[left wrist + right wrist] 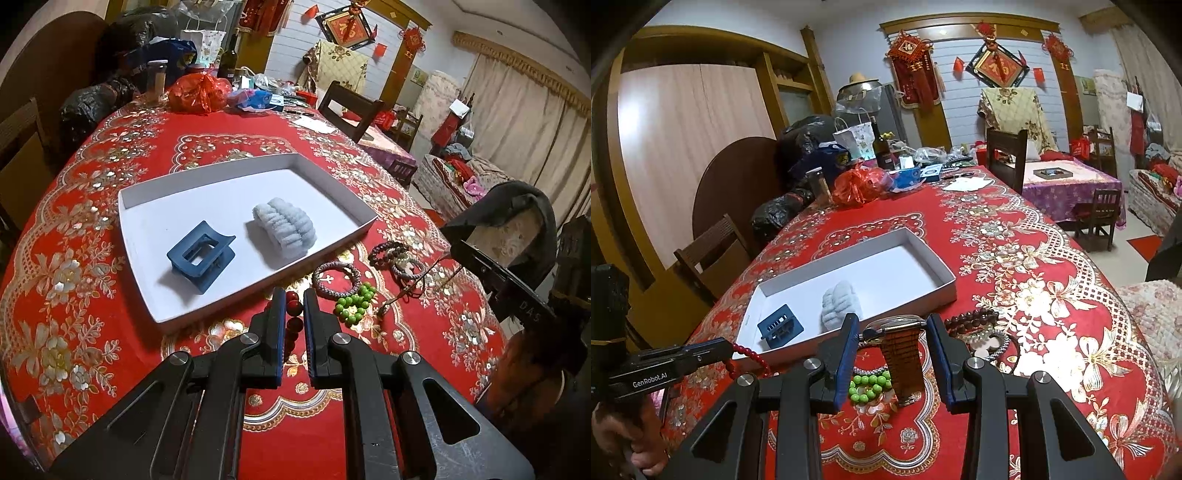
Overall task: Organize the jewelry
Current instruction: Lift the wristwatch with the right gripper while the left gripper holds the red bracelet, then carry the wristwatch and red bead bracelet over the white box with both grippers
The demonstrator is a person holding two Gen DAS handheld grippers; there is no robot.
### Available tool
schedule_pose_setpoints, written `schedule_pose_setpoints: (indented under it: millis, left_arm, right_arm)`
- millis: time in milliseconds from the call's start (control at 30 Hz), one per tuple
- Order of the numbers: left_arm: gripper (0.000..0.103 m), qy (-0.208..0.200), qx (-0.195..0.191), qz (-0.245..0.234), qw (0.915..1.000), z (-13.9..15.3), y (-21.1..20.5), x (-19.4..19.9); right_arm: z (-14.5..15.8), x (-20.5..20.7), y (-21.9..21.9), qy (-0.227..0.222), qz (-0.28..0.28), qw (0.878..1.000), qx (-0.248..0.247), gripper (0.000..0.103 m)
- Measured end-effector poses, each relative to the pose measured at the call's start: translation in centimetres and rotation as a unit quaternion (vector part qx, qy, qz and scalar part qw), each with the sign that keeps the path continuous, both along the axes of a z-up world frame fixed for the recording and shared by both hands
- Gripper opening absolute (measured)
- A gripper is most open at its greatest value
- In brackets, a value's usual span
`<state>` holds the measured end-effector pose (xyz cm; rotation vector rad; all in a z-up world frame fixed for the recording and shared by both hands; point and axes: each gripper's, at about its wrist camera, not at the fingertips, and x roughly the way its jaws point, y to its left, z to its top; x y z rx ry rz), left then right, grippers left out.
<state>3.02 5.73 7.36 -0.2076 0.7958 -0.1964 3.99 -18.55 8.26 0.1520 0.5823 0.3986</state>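
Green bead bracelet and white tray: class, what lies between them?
A grey beaded bracelet, seen in the left wrist view, between the green bead bracelet and white tray.

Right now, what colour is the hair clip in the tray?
Dark blue. The hair clip lies in the white tray, clearest in the left wrist view.

Hidden and cut-off parts around the jewelry

The red bead bracelet (294, 311) showed only between the left gripper's (294, 295) fingers, the rest hidden behind them. The watch's (899, 334) face lay edge-on, its dial unreadable, and its strap covered part of the green bead bracelet (868, 387). The right gripper (480, 264) was cut short by dark vignetting at the frame's edge.
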Motion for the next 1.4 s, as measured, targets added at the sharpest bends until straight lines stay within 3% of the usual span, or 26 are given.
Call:
schedule_pose_setpoints:
  millis: [500, 900, 1400]
  left_arm:
    - [0.008, -0.008, 0.0, 0.004, 1.0, 0.9, 0.5, 0.9]
    - [0.008, -0.041, 0.004, 0.007, 0.9991, 4.0, 0.8, 3.0]
    - [0.008, -0.043, 0.012, 0.047, 0.9979, 4.5, 4.6, 8.1]
  right_arm:
    - [2.8, 0.5, 0.5, -0.021, 0.003, 1.0, 0.022, 0.036]
    - [5.7, 2.6, 1.4, -0.043, 0.016, 0.999, 0.02, 0.036]
    - [9.3, 8.1, 3.7, -0.068, 0.041, 0.996, 0.042, 0.036]
